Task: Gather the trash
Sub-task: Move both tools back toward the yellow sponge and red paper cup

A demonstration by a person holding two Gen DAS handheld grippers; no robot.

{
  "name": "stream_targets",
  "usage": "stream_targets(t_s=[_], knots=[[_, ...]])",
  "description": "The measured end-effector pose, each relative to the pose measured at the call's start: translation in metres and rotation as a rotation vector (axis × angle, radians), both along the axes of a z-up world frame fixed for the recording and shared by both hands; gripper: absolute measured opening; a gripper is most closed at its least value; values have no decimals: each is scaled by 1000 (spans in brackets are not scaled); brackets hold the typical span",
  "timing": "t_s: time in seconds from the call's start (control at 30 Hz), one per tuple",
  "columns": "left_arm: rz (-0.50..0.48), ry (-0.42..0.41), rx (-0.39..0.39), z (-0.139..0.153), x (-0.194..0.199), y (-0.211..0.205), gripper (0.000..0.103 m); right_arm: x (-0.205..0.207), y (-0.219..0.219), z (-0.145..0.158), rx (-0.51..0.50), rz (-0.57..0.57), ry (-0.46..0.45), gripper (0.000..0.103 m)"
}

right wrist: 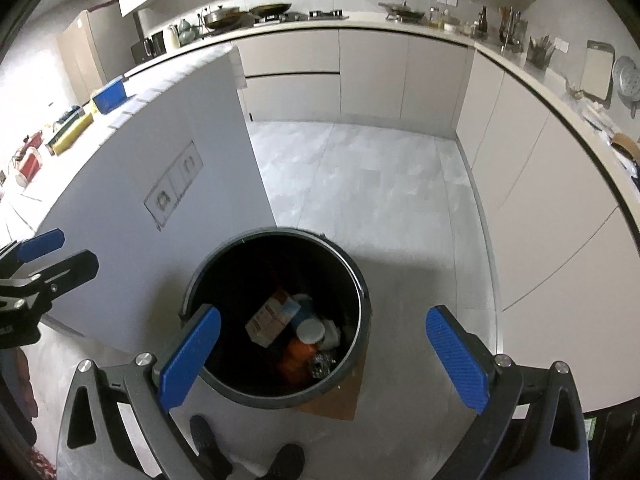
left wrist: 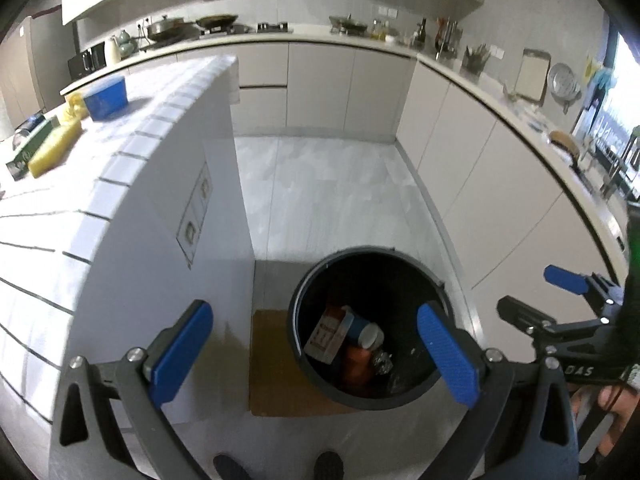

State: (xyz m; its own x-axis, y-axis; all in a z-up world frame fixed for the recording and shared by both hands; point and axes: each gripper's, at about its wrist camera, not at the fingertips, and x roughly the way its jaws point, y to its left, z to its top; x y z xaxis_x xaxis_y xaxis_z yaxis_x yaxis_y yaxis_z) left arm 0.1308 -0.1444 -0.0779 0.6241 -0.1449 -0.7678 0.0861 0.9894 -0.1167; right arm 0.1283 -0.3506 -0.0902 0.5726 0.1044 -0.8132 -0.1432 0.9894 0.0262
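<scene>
Above the black bin (right wrist: 276, 320) on the floor, both the left gripper (left wrist: 316, 354) and the right gripper (right wrist: 324, 356) hung spread and empty — a carton (right wrist: 272, 316) and cup lay inside; a blue box (left wrist: 106, 96) and yellow packet (left wrist: 54, 148) on the far-left counter apparently remained.

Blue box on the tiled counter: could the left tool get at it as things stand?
Probably yes. The blue box sits in the open on the counter, nothing above it, and the left tool is open and empty, though pointed at the bin.
</scene>
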Motion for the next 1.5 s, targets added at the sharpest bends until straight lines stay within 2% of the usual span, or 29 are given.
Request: stream_targets(t_s=[0.27,0.53,0.63,0.97,1.3,1.5], knots=[[36,-49,-27,23,-8,31,103,-3,27,32,49,21,-91,103],[94,-91,-44,44,-18,78,103,-1,66,51,10,38,-68,103],[127,-101,-39,50,-19,100,103,-2,88,58,0,78,-70,103],[234,-137,-39,60,-33,181,103,2,173,80,36,181,-112,103],[398,-153,-7,60,-40,289,103,13,279,95,52,328,-148,103],[479,-139,26,52,-35,354,103,29,342,100,72,377,-164,103]])
